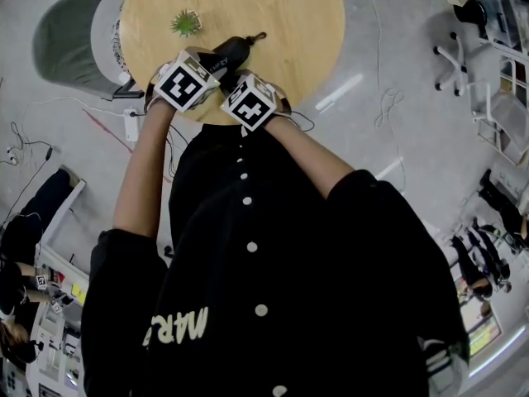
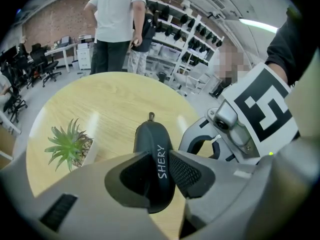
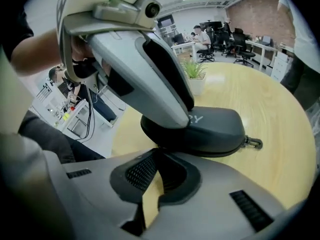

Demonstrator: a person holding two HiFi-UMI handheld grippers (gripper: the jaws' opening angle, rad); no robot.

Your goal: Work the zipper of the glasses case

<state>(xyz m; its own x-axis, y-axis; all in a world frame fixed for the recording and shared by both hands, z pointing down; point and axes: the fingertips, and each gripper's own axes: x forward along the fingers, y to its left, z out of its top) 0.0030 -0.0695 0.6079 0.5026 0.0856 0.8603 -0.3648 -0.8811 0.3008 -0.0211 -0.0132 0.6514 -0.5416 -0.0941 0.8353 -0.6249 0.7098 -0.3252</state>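
Observation:
A black glasses case (image 1: 233, 51) lies near the front edge of the round wooden table (image 1: 289, 15). In the left gripper view the case (image 2: 152, 146) carries white lettering, and my left gripper (image 2: 159, 160) is shut on it, with both pads pressing its sides. A small metal loop (image 3: 253, 143) sticks out of the case's far end. My right gripper (image 3: 157, 156) is shut, its tips right against the near lower edge of the case (image 3: 212, 129). I cannot tell whether something thin is pinched there. In the head view both marker cubes sit side by side over the case.
A small green plant (image 1: 185, 23) in a white pot stands on the table, left of the case. A grey chair (image 1: 74, 31) is at the table's left. A person in a white shirt (image 2: 117, 24) stands beyond the table. Cables lie on the floor.

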